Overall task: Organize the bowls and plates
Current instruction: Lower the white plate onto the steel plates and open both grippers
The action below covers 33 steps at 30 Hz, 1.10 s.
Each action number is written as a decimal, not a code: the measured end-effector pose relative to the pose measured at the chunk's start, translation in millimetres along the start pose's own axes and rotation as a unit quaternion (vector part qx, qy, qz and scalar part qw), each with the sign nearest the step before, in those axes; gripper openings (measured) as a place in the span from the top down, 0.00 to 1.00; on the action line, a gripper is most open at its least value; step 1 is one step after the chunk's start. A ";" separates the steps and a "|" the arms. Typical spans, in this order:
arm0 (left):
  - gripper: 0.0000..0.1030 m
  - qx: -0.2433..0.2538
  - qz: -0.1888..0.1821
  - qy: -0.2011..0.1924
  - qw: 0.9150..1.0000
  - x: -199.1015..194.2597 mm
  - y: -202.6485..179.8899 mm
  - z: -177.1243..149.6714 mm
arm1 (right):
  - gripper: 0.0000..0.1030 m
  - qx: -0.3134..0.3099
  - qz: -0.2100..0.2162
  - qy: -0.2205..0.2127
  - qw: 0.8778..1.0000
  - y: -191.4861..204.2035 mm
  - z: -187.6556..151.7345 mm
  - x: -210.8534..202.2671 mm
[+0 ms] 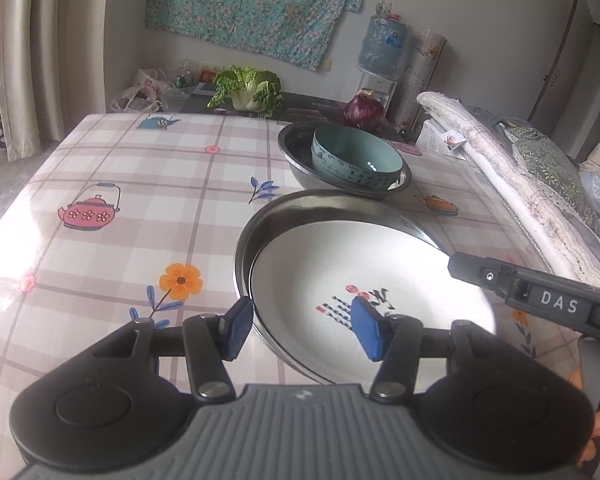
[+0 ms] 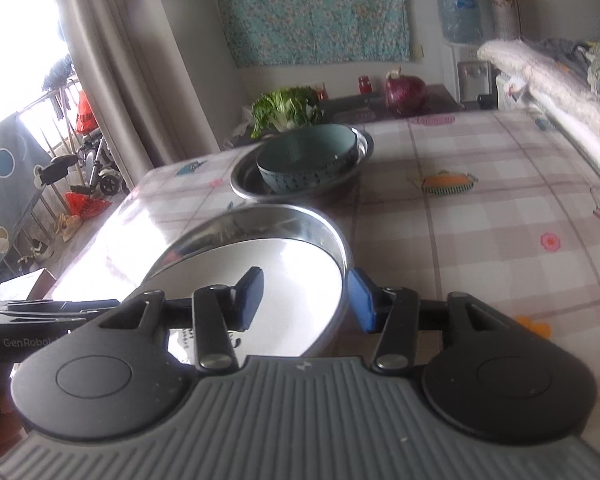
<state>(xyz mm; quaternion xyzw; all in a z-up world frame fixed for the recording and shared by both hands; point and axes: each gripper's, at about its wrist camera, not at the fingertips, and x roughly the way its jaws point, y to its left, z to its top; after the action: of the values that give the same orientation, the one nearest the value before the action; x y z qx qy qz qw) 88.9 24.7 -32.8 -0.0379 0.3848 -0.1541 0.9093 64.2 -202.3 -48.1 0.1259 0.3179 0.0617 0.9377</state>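
- The white plate (image 1: 372,296) lies inside a shallow steel pan (image 1: 292,208) near the front edge of the counter (image 1: 120,168); this pair looks already nested.
- Toward the far edge, a teal bowl (image 1: 356,160) sits tilted inside a steel bowl (image 1: 300,148), leaning against its wall rather than flat on the bottom.
- The left tongs (image 1: 304,328) stand apart, straddling the near left rim of the pan and plate: one blue pad is outside the rim, the other over the plate's face. I see no pad pressing, so nothing is clamped.
- The right tongs (image 2: 308,300) are also apart, astride the right rim of the same pan, one pad inside over the plate and one outside against the counter side. Nothing is gripped there either.
- In the left view the right tool reaches in over the plate from the right edge.
- My judgement: sorting is mostly done, plates in one stack, bowls in another. What may remain is closing on the pan's rim from both sides to shift the stack, and perhaps seating the teal bowl level.
- The cabbage (image 1: 246,90) and red onion (image 1: 364,112) beyond the far edge play no part.
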 end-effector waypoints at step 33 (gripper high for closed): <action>0.15 0.043 0.012 -0.014 0.999 -42.9 -43.2 -18.0 | 0.20 0.050 0.007 -0.021 0.999 -22.9 -29.4 -77.2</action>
<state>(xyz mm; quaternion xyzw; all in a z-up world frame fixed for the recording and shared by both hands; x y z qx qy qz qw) 37.1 -2.2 -7.8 0.0040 0.3655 -0.1592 0.9171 -14.0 -233.6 -32.0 0.1758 0.3004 0.0498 0.9362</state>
